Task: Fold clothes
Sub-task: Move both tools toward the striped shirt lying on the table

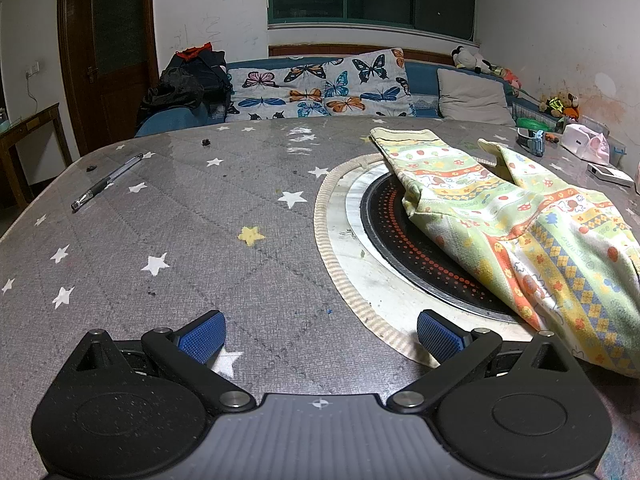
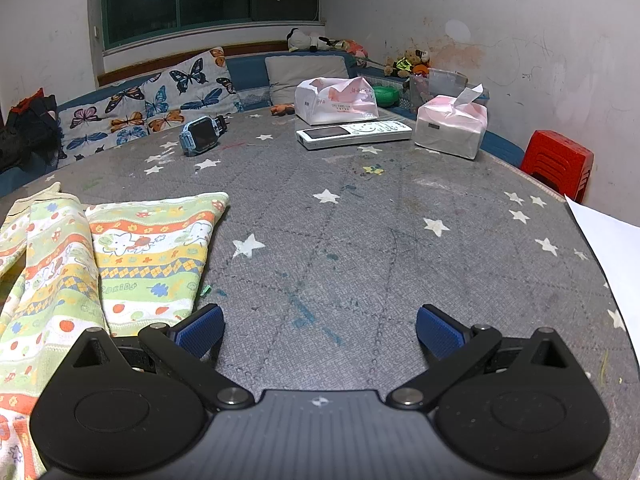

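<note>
A pair of child's patterned trousers, pale green with orange and yellow bands, lies spread on the grey star-print table cover, partly over a round black hotplate. My left gripper is open and empty, low over the cover, left of the trousers. In the right wrist view the trousers lie at the left. My right gripper is open and empty, its left pad just beside the cloth's near edge.
A pen lies at the far left. A blue watch, a white remote, two tissue packs and a white sheet lie on the right part. A red stool and a sofa stand beyond the table.
</note>
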The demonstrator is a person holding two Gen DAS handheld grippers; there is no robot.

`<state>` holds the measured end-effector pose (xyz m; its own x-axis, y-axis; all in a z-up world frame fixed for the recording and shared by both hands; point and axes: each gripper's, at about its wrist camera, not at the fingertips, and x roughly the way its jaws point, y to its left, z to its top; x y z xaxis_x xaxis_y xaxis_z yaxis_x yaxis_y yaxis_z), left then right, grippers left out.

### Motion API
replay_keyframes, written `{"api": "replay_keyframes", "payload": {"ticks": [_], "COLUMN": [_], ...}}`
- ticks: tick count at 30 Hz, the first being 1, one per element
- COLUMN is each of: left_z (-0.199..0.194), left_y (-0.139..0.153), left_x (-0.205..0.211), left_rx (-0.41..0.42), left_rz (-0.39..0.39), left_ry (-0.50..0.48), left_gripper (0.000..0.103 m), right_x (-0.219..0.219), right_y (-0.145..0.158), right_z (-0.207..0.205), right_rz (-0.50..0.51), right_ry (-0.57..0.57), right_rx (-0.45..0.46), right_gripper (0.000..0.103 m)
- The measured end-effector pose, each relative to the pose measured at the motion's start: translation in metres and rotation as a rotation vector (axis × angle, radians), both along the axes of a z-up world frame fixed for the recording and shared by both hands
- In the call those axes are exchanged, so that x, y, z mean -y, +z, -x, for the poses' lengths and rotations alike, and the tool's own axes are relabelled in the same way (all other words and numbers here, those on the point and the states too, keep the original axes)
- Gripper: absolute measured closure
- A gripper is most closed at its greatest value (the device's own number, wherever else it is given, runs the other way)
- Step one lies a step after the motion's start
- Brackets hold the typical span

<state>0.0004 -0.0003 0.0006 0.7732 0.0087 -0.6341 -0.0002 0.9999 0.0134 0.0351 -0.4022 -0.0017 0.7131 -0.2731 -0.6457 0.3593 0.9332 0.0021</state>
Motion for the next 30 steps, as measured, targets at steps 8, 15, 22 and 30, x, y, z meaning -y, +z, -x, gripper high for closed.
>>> {"api": "replay_keyframes", "payload": {"ticks": [8,15,22,30], "left_z": [-0.002,-0.001,0.01,0.017], "left_y": [0.003,0.009,0.024,0.038], "left_x": [0.002,0.005,0.025,0.044], "left_rx": [-0.006,-0.03,0.005,0.006], "left_rz": [-0.006,0.012,0.009,0.009], "left_ry": [0.007,0.024,-0.006,-0.036], "left_gripper": [0.0,0.0,0.0,0.0], "right_x": [0.001,0.003,0.004,0.001], "right_y": [0.001,0.002,0.002,0.0], "right_z": [0.0,0.006,0.008,0.006], "right_rz": [-0.006,-0.012,-0.026,-0.005], "right_ry": [0.005,0.042,0.053,0.052], "right_rx": [-0.001,0.004,0.013,-0.002], "right_gripper": [0.0,0.0,0.0,0.0]}}
